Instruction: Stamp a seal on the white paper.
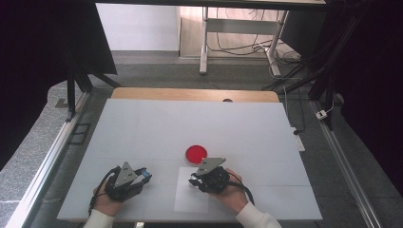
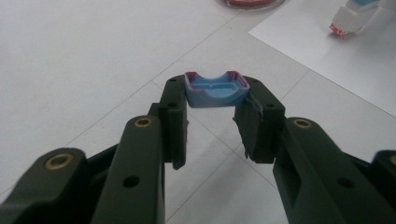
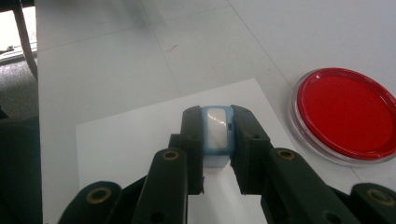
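Cap off: your left gripper [image 2: 215, 119] pinches blue stamp cap [image 2: 216, 89]; your right gripper [image 3: 216, 142] clamps stamp [image 3: 216, 135] over white paper [image 3: 126, 140], beside red ink pad [image 3: 344, 112]. Stamping seems left.

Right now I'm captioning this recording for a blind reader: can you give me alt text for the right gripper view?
The right claw grips a small light-blue stamp body between its two black jaws, above a white paper sheet on the pale table. To its right sits a round clear dish of red ink, partly overlapping the sheet's edge.
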The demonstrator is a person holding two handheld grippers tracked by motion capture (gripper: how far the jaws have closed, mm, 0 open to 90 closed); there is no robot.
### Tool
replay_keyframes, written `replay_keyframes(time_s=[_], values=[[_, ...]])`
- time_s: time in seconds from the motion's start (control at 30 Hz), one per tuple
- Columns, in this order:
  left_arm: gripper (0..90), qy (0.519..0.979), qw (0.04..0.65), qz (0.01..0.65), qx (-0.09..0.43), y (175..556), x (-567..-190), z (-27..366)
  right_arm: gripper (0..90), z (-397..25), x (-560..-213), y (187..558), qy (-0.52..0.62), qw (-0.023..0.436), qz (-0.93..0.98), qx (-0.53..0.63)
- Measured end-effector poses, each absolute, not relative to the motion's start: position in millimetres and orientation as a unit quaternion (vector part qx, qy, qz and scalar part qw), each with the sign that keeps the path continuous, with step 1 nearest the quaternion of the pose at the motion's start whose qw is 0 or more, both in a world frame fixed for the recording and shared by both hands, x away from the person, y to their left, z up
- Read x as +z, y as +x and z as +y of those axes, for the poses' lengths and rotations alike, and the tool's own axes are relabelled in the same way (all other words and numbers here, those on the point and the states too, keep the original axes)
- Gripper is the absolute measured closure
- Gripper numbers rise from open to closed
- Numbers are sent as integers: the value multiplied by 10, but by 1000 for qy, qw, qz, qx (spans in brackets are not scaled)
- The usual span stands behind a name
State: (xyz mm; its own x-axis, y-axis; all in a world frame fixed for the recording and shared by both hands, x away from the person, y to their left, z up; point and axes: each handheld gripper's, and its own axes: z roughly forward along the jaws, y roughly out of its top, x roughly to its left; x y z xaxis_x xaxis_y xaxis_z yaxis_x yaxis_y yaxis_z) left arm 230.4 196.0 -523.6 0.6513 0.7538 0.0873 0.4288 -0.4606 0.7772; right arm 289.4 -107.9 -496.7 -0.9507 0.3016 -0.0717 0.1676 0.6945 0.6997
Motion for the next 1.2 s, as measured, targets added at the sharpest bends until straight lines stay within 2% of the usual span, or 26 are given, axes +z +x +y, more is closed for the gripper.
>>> replay_keyframes(time_s=[0.73,1.2], values=[[642,827,376,358,216,2304,-5237,1965,752,-1046,-5010,2900,120,96,919,363],[642,829,375,355,214,2300,-5238,1950,755,-1022,-5035,2961,137,72,925,348]])
